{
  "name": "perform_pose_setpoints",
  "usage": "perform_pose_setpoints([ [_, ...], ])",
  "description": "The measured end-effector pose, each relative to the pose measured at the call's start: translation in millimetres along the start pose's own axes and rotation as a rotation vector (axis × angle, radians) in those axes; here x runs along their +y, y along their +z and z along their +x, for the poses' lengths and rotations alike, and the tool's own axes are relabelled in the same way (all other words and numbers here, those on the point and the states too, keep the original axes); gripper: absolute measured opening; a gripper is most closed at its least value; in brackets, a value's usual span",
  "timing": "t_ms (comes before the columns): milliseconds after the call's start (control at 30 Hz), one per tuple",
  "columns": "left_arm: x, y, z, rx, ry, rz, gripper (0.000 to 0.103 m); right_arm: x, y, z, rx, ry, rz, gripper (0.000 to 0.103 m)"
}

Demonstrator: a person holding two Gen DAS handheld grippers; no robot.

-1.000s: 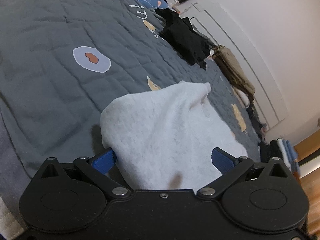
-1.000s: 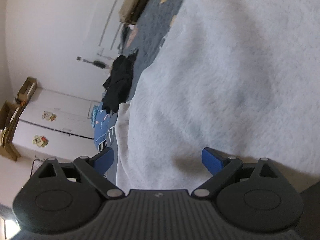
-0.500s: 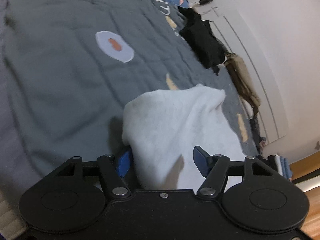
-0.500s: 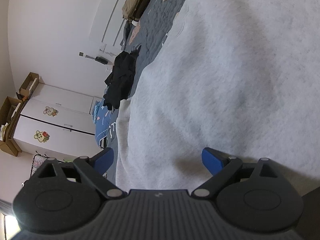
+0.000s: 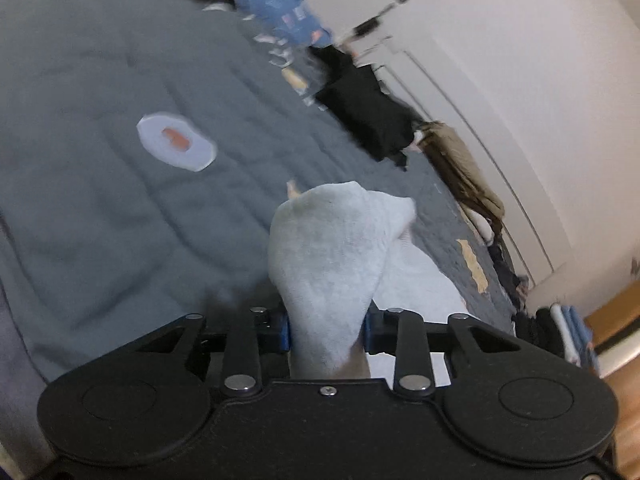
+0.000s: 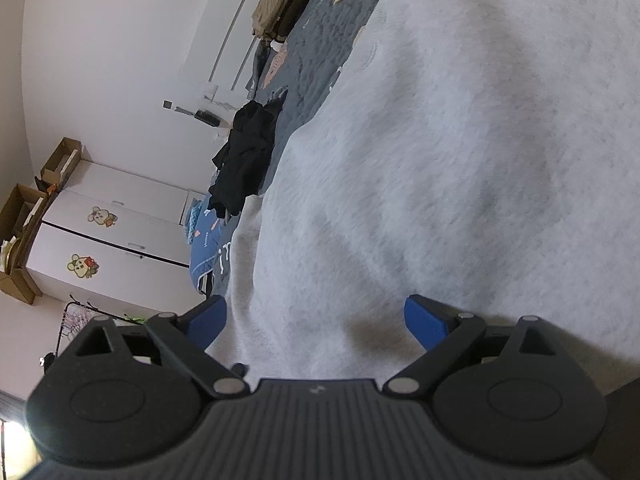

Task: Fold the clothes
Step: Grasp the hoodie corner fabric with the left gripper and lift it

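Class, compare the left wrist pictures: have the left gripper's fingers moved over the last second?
Yes. The left gripper has closed: its fingers, wide apart a second ago, now pinch the grey garment between them, judged against the gripper's own black body.

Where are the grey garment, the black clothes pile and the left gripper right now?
grey garment (image 5: 332,264): left wrist view, bunched fold.
black clothes pile (image 5: 364,108): left wrist view, pile's middle.
left gripper (image 5: 326,330): left wrist view, between pads shut on fabric.

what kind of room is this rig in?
Most likely a bedroom. A bed with a grey quilted bedspread fills the left wrist view, loose clothes such as a black garment lie along its edge, and white cupboards with cartoon stickers stand beside it.
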State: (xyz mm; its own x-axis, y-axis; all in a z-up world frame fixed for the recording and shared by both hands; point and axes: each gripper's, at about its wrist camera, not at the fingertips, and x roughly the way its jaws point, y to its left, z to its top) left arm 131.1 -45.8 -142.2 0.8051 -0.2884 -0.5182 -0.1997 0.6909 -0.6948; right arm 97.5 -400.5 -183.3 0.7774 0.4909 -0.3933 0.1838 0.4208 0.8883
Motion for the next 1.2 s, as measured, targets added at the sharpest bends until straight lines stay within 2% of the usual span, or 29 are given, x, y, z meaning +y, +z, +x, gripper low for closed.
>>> perform_pose_setpoints([
  [33,2,-1,5,0.022,0.010,-0.013,0.047,0,0,0,0.001,0.001,0.002,0.096],
  [67,4,-1,11,0.044,0.019,-0.027,0.051,0,0,-1,0.002,0.002,0.002,0.096],
  [167,10,-3,25,0.112,0.019,-0.082,0.052,0,-1,-1,0.006,0.003,-0.003,0.096],
  [200,10,-3,26,0.120,0.007,-0.086,0.048,0,-1,-1,0.007,0.003,-0.005,0.096],
  [233,5,-2,24,0.103,-0.004,-0.058,0.035,0,-1,-1,0.008,0.005,-0.006,0.096],
  [333,-12,-1,17,0.055,-0.039,0.035,0.025,-1,-1,-2,0.010,0.011,-0.003,0.096],
  [767,-133,-43,-13,-0.095,-0.232,0.654,0.021,-9,2,-8,0.007,0.049,0.056,0.095],
  [967,-153,-64,-14,-0.098,-0.306,0.789,0.021,-18,7,-17,-0.001,0.060,0.132,0.094],
  [1200,-146,-63,-20,-0.088,-0.302,0.766,0.021,-16,12,-33,-0.033,0.035,0.146,0.094],
])
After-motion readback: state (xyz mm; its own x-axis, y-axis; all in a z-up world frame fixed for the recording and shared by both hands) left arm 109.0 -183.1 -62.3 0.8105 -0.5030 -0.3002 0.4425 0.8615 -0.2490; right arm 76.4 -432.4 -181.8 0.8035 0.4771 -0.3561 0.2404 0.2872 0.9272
